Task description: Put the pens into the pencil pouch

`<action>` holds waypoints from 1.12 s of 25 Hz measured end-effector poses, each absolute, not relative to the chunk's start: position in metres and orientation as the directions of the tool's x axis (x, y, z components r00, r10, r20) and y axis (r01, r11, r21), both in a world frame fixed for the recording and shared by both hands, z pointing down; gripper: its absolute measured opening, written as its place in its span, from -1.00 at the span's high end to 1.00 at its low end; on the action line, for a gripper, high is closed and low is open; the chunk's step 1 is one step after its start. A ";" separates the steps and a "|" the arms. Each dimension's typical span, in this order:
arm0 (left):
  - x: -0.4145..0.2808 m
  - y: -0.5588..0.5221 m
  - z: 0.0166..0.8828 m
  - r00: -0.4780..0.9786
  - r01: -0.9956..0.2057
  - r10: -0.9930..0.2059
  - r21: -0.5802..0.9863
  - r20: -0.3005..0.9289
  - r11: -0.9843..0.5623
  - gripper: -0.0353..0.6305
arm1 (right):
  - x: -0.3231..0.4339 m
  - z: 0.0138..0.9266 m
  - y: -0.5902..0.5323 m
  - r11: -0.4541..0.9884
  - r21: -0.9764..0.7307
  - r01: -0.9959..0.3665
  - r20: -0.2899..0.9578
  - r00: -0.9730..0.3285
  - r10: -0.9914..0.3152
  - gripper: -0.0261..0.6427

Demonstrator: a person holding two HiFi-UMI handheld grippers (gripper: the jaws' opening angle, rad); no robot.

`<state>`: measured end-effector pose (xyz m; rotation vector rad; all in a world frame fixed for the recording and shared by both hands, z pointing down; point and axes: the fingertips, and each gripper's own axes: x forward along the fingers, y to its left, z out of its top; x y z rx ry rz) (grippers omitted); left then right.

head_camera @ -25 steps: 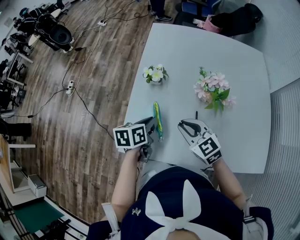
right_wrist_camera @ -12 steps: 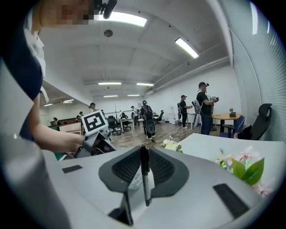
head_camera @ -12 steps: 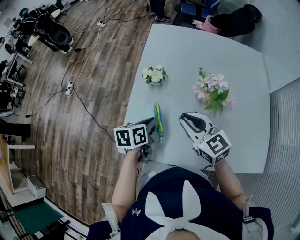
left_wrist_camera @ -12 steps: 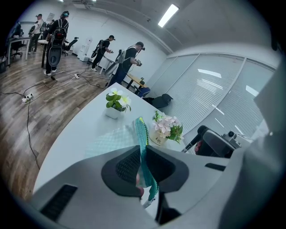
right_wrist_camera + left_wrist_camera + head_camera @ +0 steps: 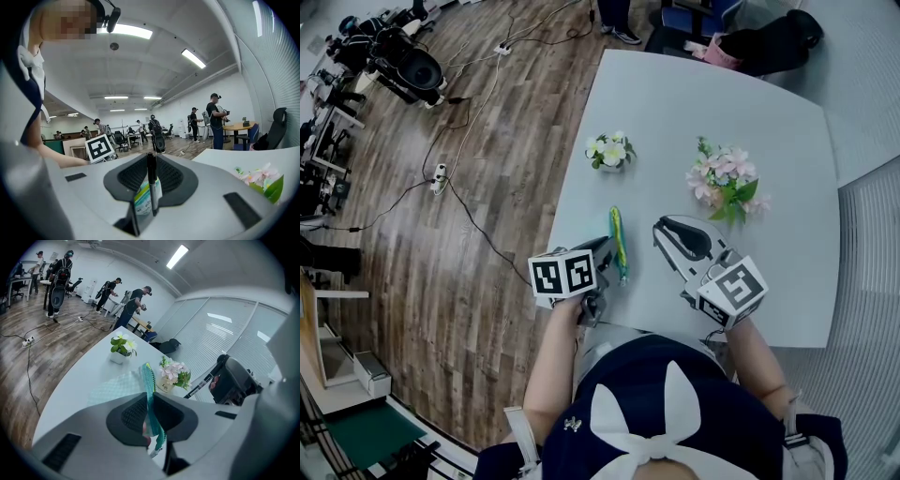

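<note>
A teal mesh pencil pouch (image 5: pixel 617 242) stands on its edge on the white table (image 5: pixel 703 103), near the front left. My left gripper (image 5: pixel 605 247) is shut on its near end; in the left gripper view the zipper edge (image 5: pixel 149 390) runs up between the jaws of that gripper (image 5: pixel 149 417). My right gripper (image 5: pixel 662 229) hovers above the table to the right of the pouch, apart from it. It is shut on a black pen (image 5: pixel 151 180), which stands upright between the jaws of the right gripper (image 5: pixel 151 174). The pen (image 5: pixel 199 385) sticks out toward the pouch.
A small white pot of white flowers (image 5: pixel 610 150) stands beyond the pouch. A pink bouquet (image 5: pixel 727 180) stands just beyond the right gripper. A dark bag (image 5: pixel 769 37) lies at the far table edge. The table's left edge drops to a wooden floor with cables (image 5: pixel 459 187).
My right gripper has risen from the table with the pen and turned, its marker cube now nearer the camera. The left gripper and the pouch have not moved.
</note>
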<state>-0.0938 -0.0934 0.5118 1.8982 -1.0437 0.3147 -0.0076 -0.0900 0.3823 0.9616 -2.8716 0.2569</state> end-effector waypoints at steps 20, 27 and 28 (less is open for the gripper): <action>-0.081 -0.089 0.509 0.640 -0.747 -0.510 0.621 0.574 -0.238 0.73 | -0.043 0.360 -0.095 0.834 -0.165 -0.526 0.058 -0.849 -0.525 0.72; -0.074 -0.087 0.505 0.659 -0.730 -0.501 0.638 0.561 -0.245 0.73 | -0.048 0.364 -0.098 0.832 -0.187 -0.522 0.042 -0.850 -0.525 0.72; -0.074 -0.087 0.505 0.662 -0.727 -0.499 0.641 0.559 -0.246 0.73 | -0.049 0.365 -0.098 0.831 -0.189 -0.523 0.042 -0.850 -0.525 0.72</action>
